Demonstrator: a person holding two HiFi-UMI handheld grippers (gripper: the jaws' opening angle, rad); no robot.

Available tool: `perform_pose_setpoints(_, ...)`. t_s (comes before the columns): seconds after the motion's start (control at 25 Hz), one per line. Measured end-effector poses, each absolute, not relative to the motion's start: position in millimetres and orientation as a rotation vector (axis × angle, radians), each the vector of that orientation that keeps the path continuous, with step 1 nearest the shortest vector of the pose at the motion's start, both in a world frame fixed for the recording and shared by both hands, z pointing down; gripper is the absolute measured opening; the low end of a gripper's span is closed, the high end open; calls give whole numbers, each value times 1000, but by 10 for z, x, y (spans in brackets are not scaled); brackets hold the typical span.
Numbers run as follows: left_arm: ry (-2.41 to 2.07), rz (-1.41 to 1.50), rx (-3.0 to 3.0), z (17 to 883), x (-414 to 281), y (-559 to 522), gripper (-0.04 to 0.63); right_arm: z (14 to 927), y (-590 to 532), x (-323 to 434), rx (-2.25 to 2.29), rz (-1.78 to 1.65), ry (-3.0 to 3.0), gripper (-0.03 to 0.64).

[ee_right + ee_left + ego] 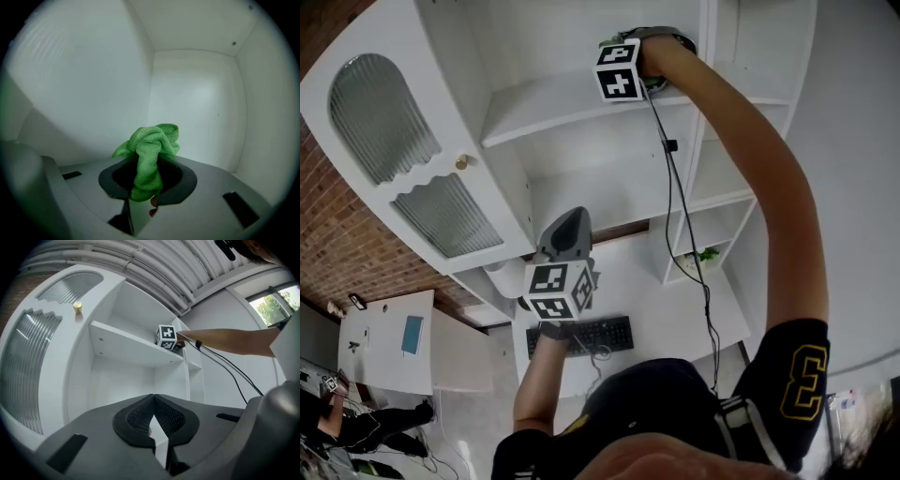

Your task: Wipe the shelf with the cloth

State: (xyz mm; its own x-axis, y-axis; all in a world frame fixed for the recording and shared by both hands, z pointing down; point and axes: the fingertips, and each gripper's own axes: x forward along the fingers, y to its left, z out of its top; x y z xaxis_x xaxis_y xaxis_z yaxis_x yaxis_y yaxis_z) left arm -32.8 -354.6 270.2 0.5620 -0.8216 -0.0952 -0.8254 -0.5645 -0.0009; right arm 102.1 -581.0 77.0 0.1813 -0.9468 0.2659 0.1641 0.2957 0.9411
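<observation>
The fingers (185, 180) of the right gripper (149, 161) pinch the bunched green cloth (152, 138) at the right end of the upper shelf (544, 103), while the left gripper (153, 401), fingertips together and empty, hangs nearer.

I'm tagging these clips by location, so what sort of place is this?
Probably a home office or study: a white shelf cabinet with ribbed-glass doors, a desk below carrying a black keyboard, and a brick wall beside it.

The right claw (146, 173) clamps a green cloth (151, 140) over the white shelf (126, 345).
</observation>
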Motion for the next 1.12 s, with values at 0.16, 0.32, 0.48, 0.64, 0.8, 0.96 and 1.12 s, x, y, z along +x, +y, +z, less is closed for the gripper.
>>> perform_pose_setpoints(0.16, 1465, 182, -2698, 2490, -446, -3528, 9, 617, -5575, 492, 927, -1040, -1312, 86)
perform_pose_setpoints(0.32, 1484, 172, -2674, 2504, -529, -3506, 9, 451, -5244, -255, 894, -1116, -1471, 86)
perform_pose_setpoints(0.48, 1540, 161, -2659, 2573, -711, -3511, 9, 621, -4910, -1004, 777, -1097, -1590, 86)
perform_pose_setpoints(0.64, 1592, 170, -2628, 2566, -908, -3526, 9, 812, -4639, -1497, 671, -1063, -1661, 86)
perform_pose_setpoints(0.8, 1629, 195, -2621, 2591, -1019, -3569, 9, 935, -4555, -1724, 610, -1062, -1684, 86)
perform_pose_setpoints(0.96, 1632, 203, -2651, 2680, -1009, -3657, 9, 967, -4585, -1732, 617, -1055, -1728, 84)
perform_pose_setpoints(1.12, 1601, 206, -2668, 2716, -919, -3721, 9, 943, -4597, -1689, 633, -1047, -1793, 83)
